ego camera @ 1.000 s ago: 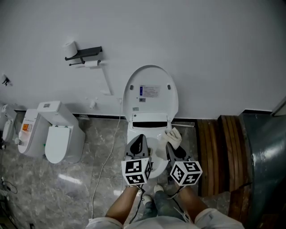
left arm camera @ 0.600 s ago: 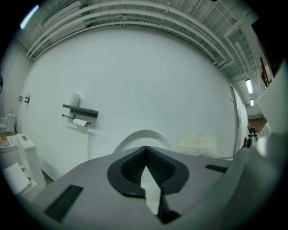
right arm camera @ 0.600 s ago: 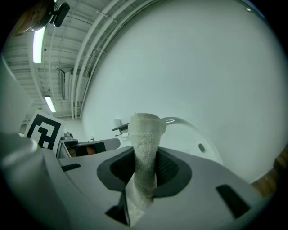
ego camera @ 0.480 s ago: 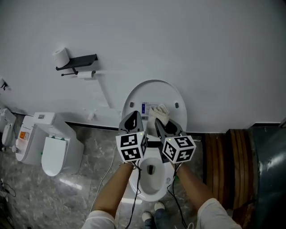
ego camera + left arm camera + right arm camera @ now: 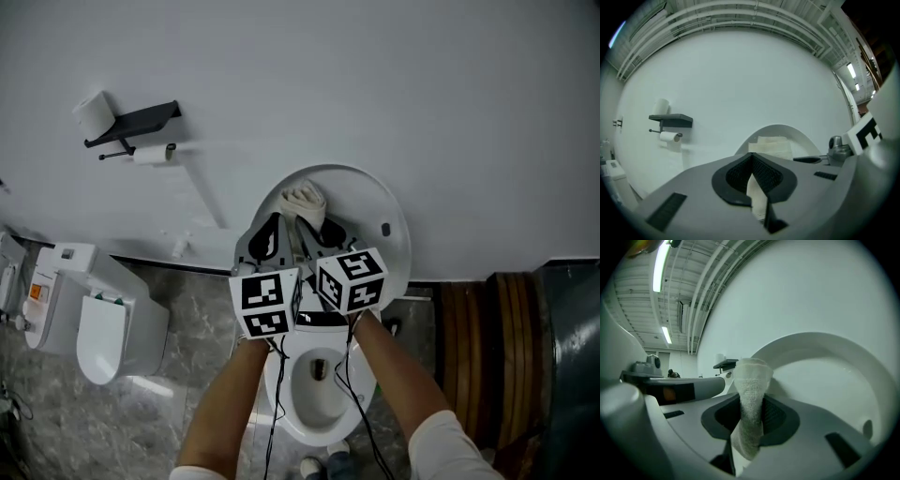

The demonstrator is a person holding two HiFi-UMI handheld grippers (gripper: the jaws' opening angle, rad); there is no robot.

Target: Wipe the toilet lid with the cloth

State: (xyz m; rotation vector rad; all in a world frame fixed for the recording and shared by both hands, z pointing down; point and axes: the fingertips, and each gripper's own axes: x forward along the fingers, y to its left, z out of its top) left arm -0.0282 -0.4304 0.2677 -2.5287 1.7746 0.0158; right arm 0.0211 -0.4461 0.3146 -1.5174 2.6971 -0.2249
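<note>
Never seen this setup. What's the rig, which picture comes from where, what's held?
No robot here: a person holds a hand-held gripper in each hand; the marker cubes are part of those. The head view comes from a camera on the person's head, looking down at a toilet bowl with its lid raised against the wall; a paper holder hangs to the left. The two gripper views come from cameras riding on each one, looking along its jaws. The right hand-held gripper is clamped on a white cloth, close to the lid. The left hand-held gripper has its jaws together.
</note>
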